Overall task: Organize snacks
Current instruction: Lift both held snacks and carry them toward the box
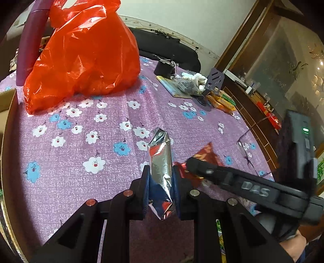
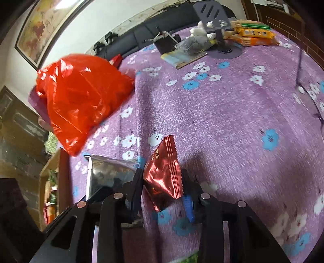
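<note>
Two grippers each hold a snack packet above a flowered purple cloth.

The left gripper (image 1: 161, 180) is clenched on a silver packet (image 1: 161, 161), held upright between its pads; the right gripper (image 2: 162, 182) grasps a red packet (image 2: 163, 172), which stands tilted between its fingers. Only the left view shows the right gripper from outside, crossing in low at the right with the red packet partly hidden behind its finger, and a pair of glasses (image 1: 246, 149) lying on the cloth (image 1: 101, 172). Only the right view shows a framed picture (image 2: 42, 26) on the wall. Both show the orange bag (image 1: 85, 54), the orange packs (image 2: 255, 36) and a dark stand (image 2: 214, 18) at the far edge. The bag's contents cannot be made out, and the silver packet is half cut off in the right view.
</note>
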